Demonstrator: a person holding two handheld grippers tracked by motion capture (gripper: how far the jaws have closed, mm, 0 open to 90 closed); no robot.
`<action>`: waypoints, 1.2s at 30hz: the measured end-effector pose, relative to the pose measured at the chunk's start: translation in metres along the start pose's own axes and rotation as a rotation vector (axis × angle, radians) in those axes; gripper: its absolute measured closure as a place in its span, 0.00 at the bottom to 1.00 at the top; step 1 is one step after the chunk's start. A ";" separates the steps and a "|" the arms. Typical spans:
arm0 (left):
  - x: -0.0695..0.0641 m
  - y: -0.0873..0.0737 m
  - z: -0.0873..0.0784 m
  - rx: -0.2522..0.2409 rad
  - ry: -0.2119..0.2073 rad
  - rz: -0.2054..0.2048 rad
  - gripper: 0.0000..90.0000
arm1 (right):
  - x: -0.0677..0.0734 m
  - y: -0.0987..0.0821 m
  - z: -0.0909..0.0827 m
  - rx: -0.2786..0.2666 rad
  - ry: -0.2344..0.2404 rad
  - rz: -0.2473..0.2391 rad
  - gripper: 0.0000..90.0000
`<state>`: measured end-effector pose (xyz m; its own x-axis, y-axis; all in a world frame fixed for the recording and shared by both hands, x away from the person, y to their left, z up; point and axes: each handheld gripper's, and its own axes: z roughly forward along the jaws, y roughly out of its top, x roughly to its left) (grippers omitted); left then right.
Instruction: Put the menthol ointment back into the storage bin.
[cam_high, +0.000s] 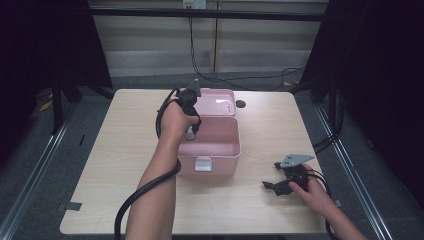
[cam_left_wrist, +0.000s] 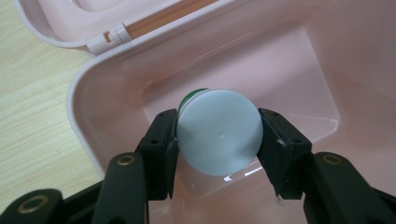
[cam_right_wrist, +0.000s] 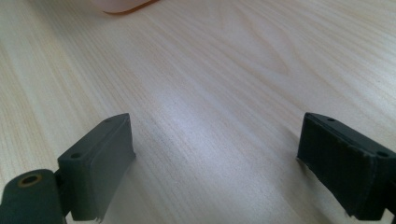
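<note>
My left claw (cam_left_wrist: 218, 140) pinches a round bottle with a pale grey cap (cam_left_wrist: 219, 131), green showing at its 11 o'clock edge, and holds it over the open pink box (cam_high: 220, 147), inside its walls near the 10 o'clock corner. The hinged lid (cam_high: 217, 101) lies flat at the box's 12 o'clock. My right claw (cam_right_wrist: 215, 158) sits spread on the bare table (cam_high: 260, 200), at the box's 4 o'clock.
</note>
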<state>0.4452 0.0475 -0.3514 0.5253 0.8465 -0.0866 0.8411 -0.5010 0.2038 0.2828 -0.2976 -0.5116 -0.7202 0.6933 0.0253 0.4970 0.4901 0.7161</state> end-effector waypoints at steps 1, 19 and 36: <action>0.000 0.000 0.002 -0.006 0.002 -0.012 0.56 | 0.000 0.000 0.000 0.001 -0.001 0.001 0.11; 0.006 0.004 0.033 0.007 0.007 -0.051 0.56 | 0.000 0.000 0.000 -0.002 0.003 -0.001 0.11; 0.005 0.009 0.052 0.006 0.014 -0.063 0.56 | -0.001 0.000 0.000 -0.004 -0.001 -0.006 0.11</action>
<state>0.4618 0.0383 -0.4006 0.4695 0.8788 -0.0853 0.8732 -0.4478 0.1923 0.2835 -0.2977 -0.5118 -0.7224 0.6912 0.0201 0.4906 0.4919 0.7192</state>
